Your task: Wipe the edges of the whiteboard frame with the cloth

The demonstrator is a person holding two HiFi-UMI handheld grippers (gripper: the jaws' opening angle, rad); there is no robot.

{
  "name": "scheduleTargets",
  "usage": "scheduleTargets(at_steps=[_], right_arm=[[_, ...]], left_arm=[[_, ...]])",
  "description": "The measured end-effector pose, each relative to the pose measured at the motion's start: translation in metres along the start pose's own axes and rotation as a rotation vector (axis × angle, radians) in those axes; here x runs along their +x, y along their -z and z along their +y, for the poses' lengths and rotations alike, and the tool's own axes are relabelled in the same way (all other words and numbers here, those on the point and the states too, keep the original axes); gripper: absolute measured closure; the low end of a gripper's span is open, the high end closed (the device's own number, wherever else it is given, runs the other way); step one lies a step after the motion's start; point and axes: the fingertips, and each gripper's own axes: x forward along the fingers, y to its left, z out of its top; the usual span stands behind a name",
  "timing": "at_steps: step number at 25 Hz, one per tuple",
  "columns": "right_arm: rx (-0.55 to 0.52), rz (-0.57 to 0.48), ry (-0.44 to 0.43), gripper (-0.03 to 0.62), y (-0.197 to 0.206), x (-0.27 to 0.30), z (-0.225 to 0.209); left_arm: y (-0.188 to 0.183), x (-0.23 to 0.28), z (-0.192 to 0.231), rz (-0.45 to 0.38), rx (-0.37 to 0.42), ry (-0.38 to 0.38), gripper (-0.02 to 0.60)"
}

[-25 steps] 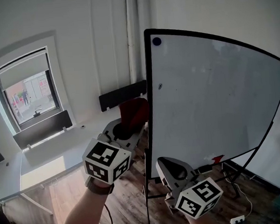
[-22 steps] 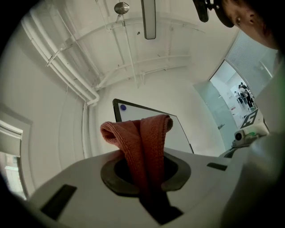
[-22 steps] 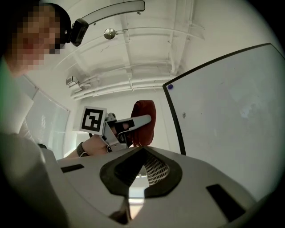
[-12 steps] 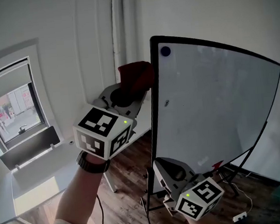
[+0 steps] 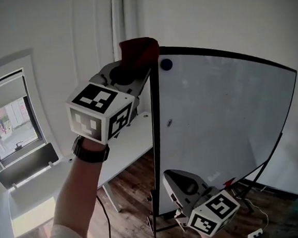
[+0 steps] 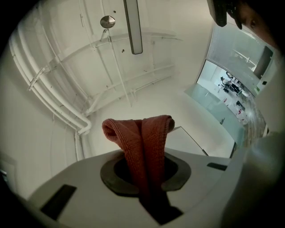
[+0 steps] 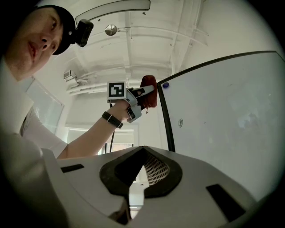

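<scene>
While the left gripper (image 5: pixel 133 75) is clamping the red cloth (image 5: pixel 139 50) between its jaws, the cloth is sitting at the upper left corner of the whiteboard frame (image 5: pixel 155 136). It is touching the black edge or lying just beside it; the head view is not settling which. The left gripper view is showing the cloth as a doubled fold standing well past the jaw tips. The right gripper (image 5: pixel 179 184) is hanging low, near the bottom of the whiteboard (image 5: pixel 227 119), with its jaws together and nothing between them.

From the cloth, the frame is lying immediately to the right. Its left edge is running straight down from this corner, and its top edge is running away to the right. The left gripper is the nearer tool by far; the right gripper is well apart from the corner.

The step in hand is probably the start of a stroke along one of these two edges. The stroke is calling for travel parallel to the chosen edge's long axis, with the protruding fold, not the jaw tips, bearing on the frame.
</scene>
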Motion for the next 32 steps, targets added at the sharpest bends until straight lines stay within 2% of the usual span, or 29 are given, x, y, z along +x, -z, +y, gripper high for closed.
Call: scheduleTargets(at_steps=[7, 14, 19, 32], right_arm=[[0.004, 0.0, -0.026, 0.592, 0.003, 0.005, -0.006], [0.016, 0.008, -0.032, 0.591, 0.009, 0.005, -0.011], [0.025, 0.013, -0.025, 0.591, 0.015, 0.003, -0.01], [0.055, 0.03, -0.004, 0.592, 0.035, -0.005, -0.011]], left_arm=[[0.005, 0.004, 0.004, 0.005, 0.071, -0.004, 0.512], [0.019, 0.003, -0.009, 0.042, 0.179, 0.009, 0.512], [0.023, 0.0, -0.016, 0.044, 0.227, 0.013, 0.512], [0.048, -0.014, -0.039, 0.031, 0.212, 0.02, 0.512]])
